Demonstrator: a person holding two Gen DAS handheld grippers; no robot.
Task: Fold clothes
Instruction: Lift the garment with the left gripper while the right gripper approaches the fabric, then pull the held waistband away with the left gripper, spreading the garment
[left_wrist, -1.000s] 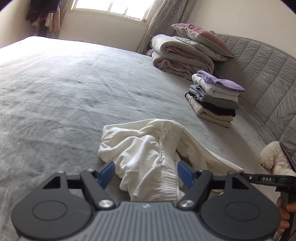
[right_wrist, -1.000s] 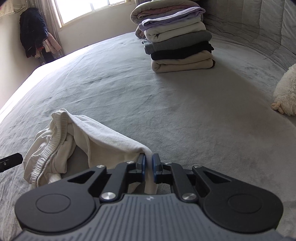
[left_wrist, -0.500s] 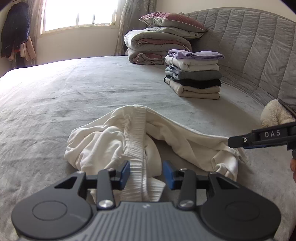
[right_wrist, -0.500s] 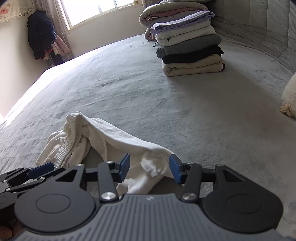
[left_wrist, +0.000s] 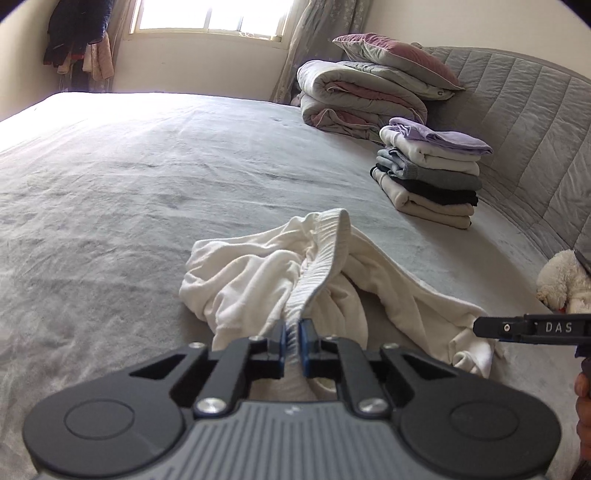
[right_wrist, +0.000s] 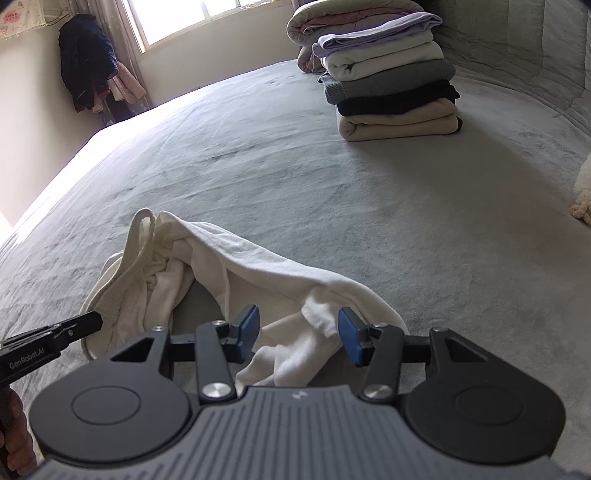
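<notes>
A crumpled white pair of trousers (left_wrist: 255, 280) lies on the grey bed (left_wrist: 110, 184). Its ribbed waistband (left_wrist: 325, 254) runs down into my left gripper (left_wrist: 293, 339), whose jaws are closing and whose blue pads pinch the band. In the right wrist view the same trousers (right_wrist: 258, 266) stretch from that waistband on the left to a leg end lying loose between the blue pads of my right gripper (right_wrist: 298, 328). The right gripper is open, its pads clear of the cloth. The left gripper's tip (right_wrist: 94, 319) shows at the waistband.
A stack of folded clothes (left_wrist: 432, 181) stands at the far right by the quilted headboard (left_wrist: 535, 129). Behind the stack are rolled quilts with a pillow (left_wrist: 354, 96). A white plush toy (left_wrist: 565, 280) lies at the right edge. Clothes hang in the far left corner (left_wrist: 77, 37).
My left jaws have gone from wide apart to pinched on the waistband. My right jaws, shut on the leg end a second ago, have opened and let it drop between the pads.
</notes>
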